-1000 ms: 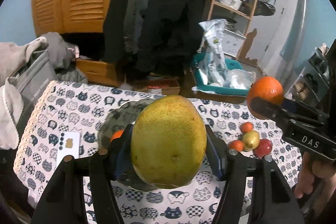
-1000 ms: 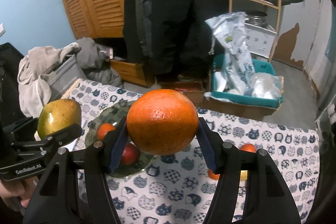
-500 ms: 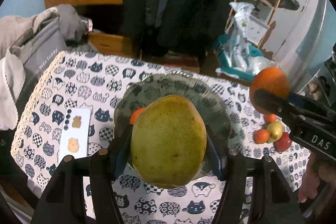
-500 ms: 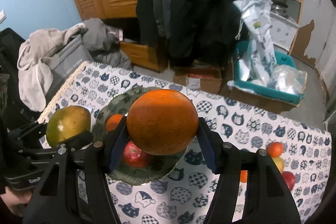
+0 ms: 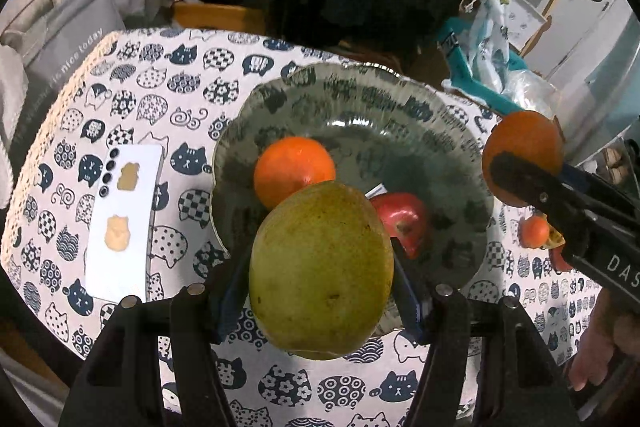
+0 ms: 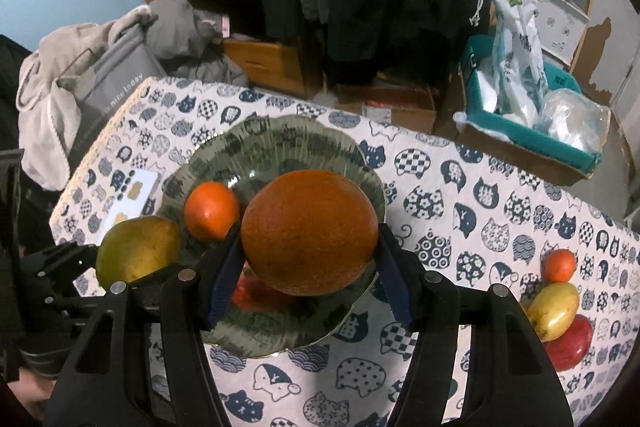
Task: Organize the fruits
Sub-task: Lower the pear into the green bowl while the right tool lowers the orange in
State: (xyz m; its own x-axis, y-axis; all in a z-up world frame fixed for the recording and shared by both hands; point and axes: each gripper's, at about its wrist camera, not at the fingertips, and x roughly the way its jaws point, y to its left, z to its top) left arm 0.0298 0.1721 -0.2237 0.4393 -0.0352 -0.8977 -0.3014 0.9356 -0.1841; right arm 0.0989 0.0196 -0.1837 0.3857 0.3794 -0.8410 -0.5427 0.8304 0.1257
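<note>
Cat-patterned cloth covers the worktop (image 6: 460,187), with dark coats and a louvred wooden cupboard behind it. On it sits a green plate (image 5: 360,99) holding a small orange fruit (image 5: 294,169) and a red apple (image 5: 402,217). The left gripper (image 5: 320,275) clamps a big yellow-green mango (image 5: 320,267) between its blue pads, above the plate's near edge. The right gripper (image 6: 310,239) clamps a large orange (image 6: 310,231) the same way, poised over the plate's middle. Well to the right on the cloth lie a small orange fruit, a yellow fruit (image 6: 554,311) and a red one, bunched together. A white phone (image 5: 124,219) lies left of the plate.
</note>
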